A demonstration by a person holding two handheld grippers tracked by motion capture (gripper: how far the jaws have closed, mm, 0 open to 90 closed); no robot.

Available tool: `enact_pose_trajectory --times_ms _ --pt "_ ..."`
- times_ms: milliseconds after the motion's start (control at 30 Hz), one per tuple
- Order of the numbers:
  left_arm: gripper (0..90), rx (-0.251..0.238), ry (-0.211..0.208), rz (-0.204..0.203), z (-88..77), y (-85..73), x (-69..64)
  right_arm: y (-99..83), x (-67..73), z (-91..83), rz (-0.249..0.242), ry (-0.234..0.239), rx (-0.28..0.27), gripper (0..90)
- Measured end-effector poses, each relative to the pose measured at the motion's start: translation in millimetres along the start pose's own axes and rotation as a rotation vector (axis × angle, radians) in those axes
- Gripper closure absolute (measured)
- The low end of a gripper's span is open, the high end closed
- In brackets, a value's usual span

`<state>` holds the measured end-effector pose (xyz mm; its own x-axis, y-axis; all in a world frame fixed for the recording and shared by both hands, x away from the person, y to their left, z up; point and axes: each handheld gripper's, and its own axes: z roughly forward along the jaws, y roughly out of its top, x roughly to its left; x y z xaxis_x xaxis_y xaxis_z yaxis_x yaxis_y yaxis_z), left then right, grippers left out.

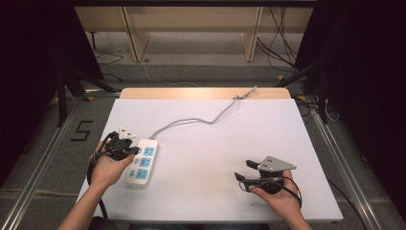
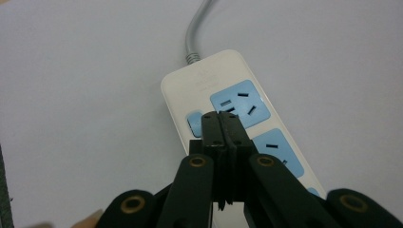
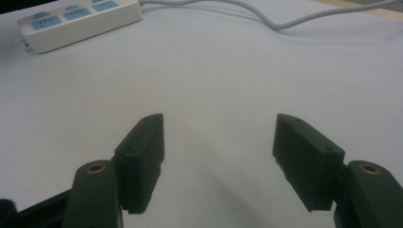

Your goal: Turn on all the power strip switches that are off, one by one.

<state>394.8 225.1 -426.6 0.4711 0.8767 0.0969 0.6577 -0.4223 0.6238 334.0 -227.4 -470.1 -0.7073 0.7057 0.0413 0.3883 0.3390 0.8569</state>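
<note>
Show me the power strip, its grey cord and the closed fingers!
power strip (image 2: 190, 88): left gripper view, white top end.
grey cord (image 1: 191, 120): high view, middle of its run.
left gripper (image 2: 222, 124): left gripper view, tips of the shut fingers.

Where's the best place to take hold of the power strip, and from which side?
Grip the power strip across its narrow width, near the cord end, coming from above. It lies flat, sockets up, and its long straight sides suit the jaws. The open right tool is free.

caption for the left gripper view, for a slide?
Left gripper, jaws shut, poised over the blue switch end of a white power strip.
</note>
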Motion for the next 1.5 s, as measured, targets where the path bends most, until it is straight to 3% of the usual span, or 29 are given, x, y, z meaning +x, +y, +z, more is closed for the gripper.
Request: enact_pose_trajectory --times_ms 367,667,1500 --pt "89.6 0.046 0.008 0.002 12.0 10.0 0.7 -0.2 -1.4 -0.5 -0.001 -0.003 0.002 35.9" --pt "89.6 0.088 0.013 -0.021 16.9 16.5 6.5 -0.6 -1.3 -0.4 0.001 0.001 0.002 35.9" --pt "89.5 0.149 0.023 -0.033 33.5 22.6 9.7 -0.9 -0.3 0.2 0.000 0.001 0.010 35.9"
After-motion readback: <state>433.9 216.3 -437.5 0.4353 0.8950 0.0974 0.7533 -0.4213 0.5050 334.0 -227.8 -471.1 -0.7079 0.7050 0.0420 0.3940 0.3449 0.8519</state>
